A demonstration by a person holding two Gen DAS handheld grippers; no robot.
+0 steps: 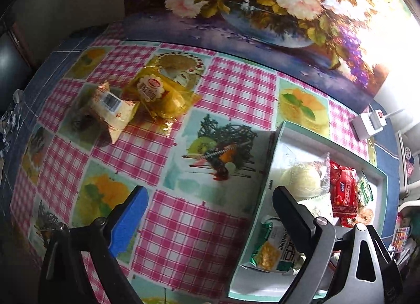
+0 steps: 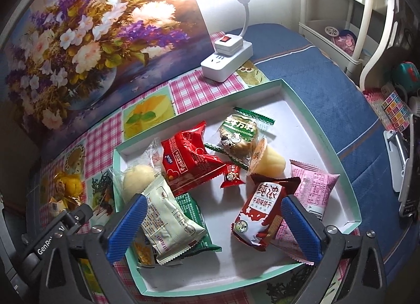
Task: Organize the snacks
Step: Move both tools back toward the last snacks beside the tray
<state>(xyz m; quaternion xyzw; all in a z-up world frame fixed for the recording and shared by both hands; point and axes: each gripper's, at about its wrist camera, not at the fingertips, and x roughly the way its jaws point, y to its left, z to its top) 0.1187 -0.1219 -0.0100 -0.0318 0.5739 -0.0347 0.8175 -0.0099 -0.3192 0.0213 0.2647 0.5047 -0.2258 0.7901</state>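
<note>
left claw hovering agape over desk, gripping nothing | right claw hanging agape above tray, 2 snacks lying outside

The dark red packet reads "纯浓".

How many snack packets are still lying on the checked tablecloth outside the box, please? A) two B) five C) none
A: only the yellow-wrapped cake and the cream-coloured packet lie on the tablecloth, well left of the box; all other snacks are inside it.
</note>
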